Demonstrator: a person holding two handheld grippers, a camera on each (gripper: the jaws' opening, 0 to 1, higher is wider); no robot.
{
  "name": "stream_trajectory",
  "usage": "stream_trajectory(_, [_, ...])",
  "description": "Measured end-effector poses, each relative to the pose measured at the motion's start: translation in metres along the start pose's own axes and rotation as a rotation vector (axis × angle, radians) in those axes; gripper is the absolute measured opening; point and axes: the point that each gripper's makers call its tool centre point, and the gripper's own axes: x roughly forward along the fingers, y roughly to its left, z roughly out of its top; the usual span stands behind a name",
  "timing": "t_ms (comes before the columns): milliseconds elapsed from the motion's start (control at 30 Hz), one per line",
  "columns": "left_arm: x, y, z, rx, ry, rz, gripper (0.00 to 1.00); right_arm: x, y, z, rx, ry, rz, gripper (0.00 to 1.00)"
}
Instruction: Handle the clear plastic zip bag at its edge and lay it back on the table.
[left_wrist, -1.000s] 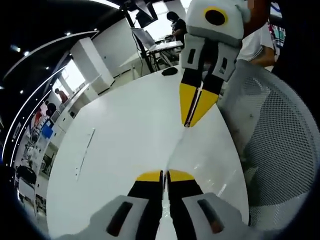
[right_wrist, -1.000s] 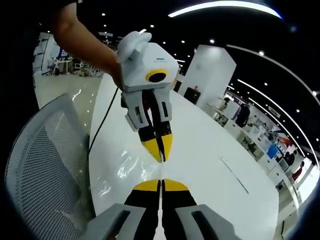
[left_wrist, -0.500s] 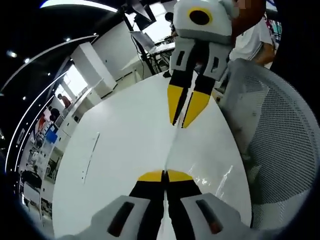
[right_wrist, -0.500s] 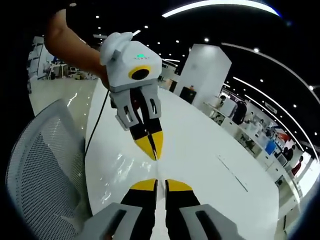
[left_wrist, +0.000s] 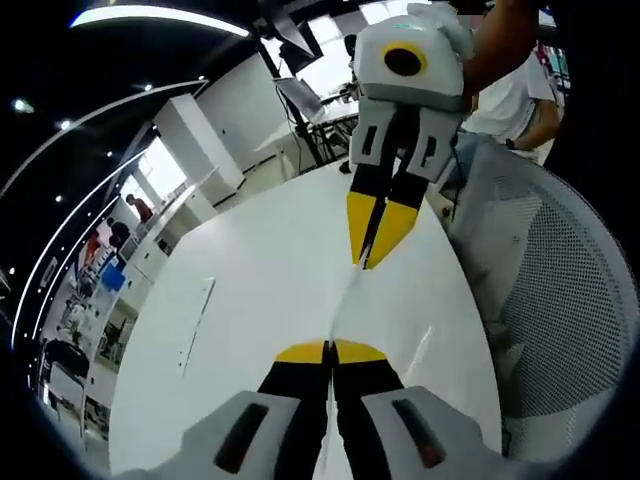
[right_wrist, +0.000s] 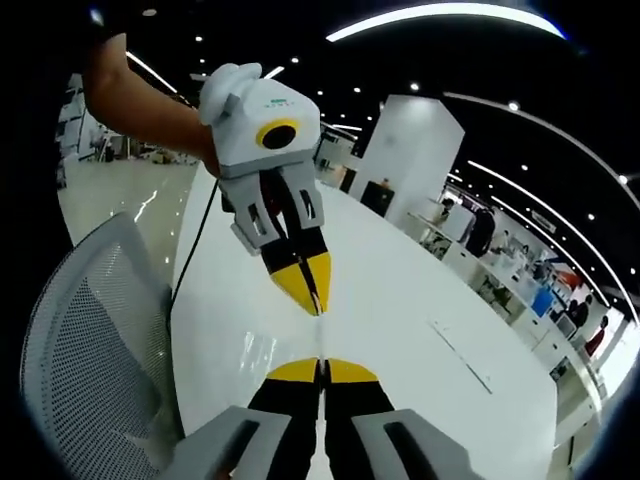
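Zip bag (left_wrist: 345, 300), clear plastic, stretched edge-on between both grippers above the white tabletop (left_wrist: 250, 300). Left gripper (left_wrist: 329, 351) jaws closed on one bag edge; right gripper (left_wrist: 368, 255) facing it, jaws pinched on the opposite edge. Right gripper view: bag (right_wrist: 321, 338) taut between the two tips. Mesh chair (left_wrist: 560, 290) beside tabletop.

The clear bag (left_wrist: 345, 300) is almost too see-through to make out. At 3 o'clock, the mesh chair (left_wrist: 560, 290) runs off the edge. Far-off people (right_wrist: 480, 232) at 2 o'clock are tiny and blurry.
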Motion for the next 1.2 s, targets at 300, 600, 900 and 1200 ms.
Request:
stream_trajectory(300, [-0.002, -0.017, 0.028, 0.068, -0.049, -0.076, 0.05, 0.001, 0.005, 0.003, -0.040, 0.006, 0.022, 0.00])
stream_trajectory(600, [-0.001, -0.022, 0.036, 0.102, -0.053, -0.099, 0.04, 0.001, 0.009, 0.004, -0.052, 0.011, 0.032, 0.00])
stream_trajectory(900, [0.003, -0.028, 0.035, 0.129, -0.041, -0.121, 0.04, 0.002, 0.013, 0.004, -0.064, 0.021, 0.049, 0.00])
stream_trajectory(1200, [0.008, -0.031, 0.036, 0.154, -0.032, -0.136, 0.03, 0.003, 0.016, 0.003, -0.066, 0.034, 0.064, 0.00])
